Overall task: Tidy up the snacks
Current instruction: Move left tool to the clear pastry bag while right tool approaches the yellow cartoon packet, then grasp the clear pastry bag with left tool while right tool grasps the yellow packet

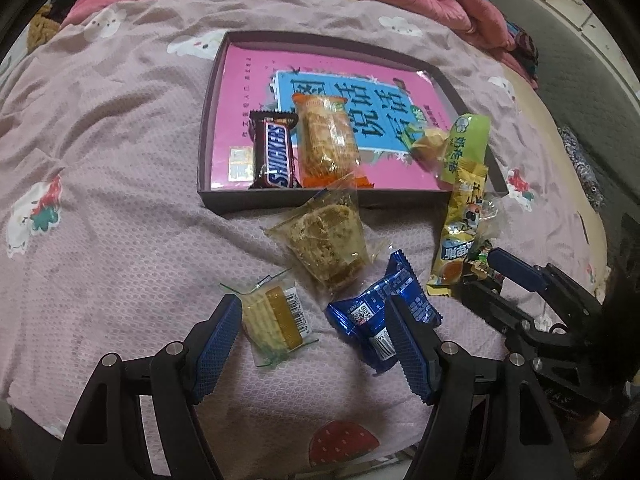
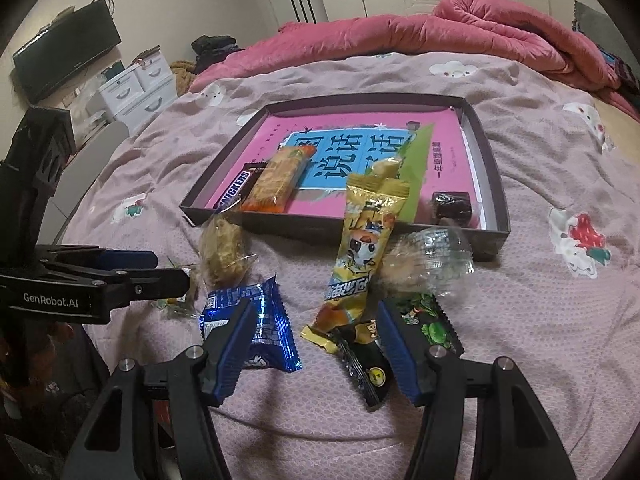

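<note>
A: Nearest first. How many claws, and what are they doing?

B: Two. The left claw (image 1: pixel 316 320) stands spread over the bed (image 1: pixel 120 208), its pads clear of the wafer (image 1: pixel 274 318) and the blue pack (image 1: pixel 384 308) lying between them. The right claw (image 2: pixel 316 332) is also unclenched, with the foot of the yellow stick (image 2: pixel 356 256) and a black packet (image 2: pixel 366 364) in its gap, neither one pinched.

A: Loose snacks on the bed?

B: Six that I can count: wafer, blue pack, black packet, yellow stick, a crumbly cake (image 1: pixel 324 240) in clear wrap, and a clear-wrapped sweet (image 2: pixel 428 264), which is smeared by blur.

A: And in the box?

B: The box (image 1: pixel 205 128) holds five: one Snickers (image 1: pixel 276 152), one orange-ended bar (image 1: pixel 328 140), one green stick (image 1: pixel 466 148), one small yellow candy (image 1: pixel 430 142) and one dark cube (image 2: pixel 452 204). The cube shows only from the right wrist.

A: Hard to make out?

B: The black packet is half under the yellow stick and a claw finger. Beyond the box lies one pink quilt (image 2: pixel 440 32).
</note>
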